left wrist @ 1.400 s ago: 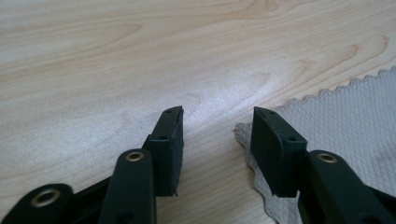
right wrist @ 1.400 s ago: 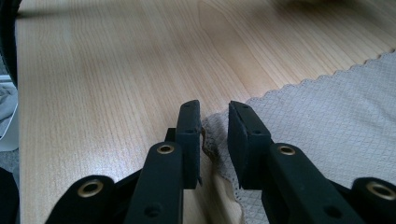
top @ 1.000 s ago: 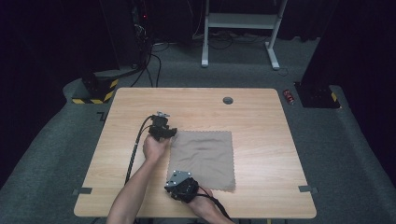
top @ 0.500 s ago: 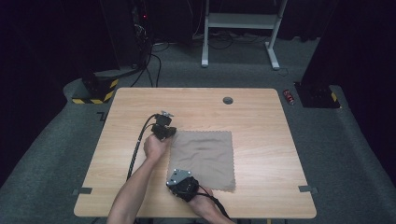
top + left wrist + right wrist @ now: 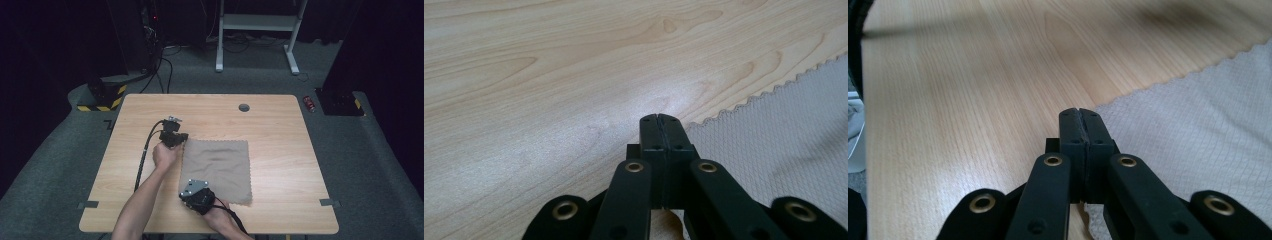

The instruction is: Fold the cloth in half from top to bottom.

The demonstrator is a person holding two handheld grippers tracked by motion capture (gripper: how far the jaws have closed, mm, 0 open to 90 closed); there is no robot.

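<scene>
A square grey-brown cloth (image 5: 217,165) with a scalloped edge lies flat on the wooden table (image 5: 280,125). My left gripper (image 5: 180,141) sits at the cloth's far left corner. In the left gripper view its jaws (image 5: 658,117) are pressed together right where the corner of the cloth (image 5: 774,130) ends. My right gripper (image 5: 192,193), topped by a grey plate, is at the near left corner. Its jaws (image 5: 1080,112) are also closed tight, with the cloth (image 5: 1198,115) running in under them. Both grippers point low toward the tabletop.
A black cable (image 5: 145,155) trails from the left gripper toward the table's near edge. A round grommet hole (image 5: 244,107) lies near the far edge. On the floor beyond the right corner is a red can (image 5: 310,103). Bare wood surrounds the cloth.
</scene>
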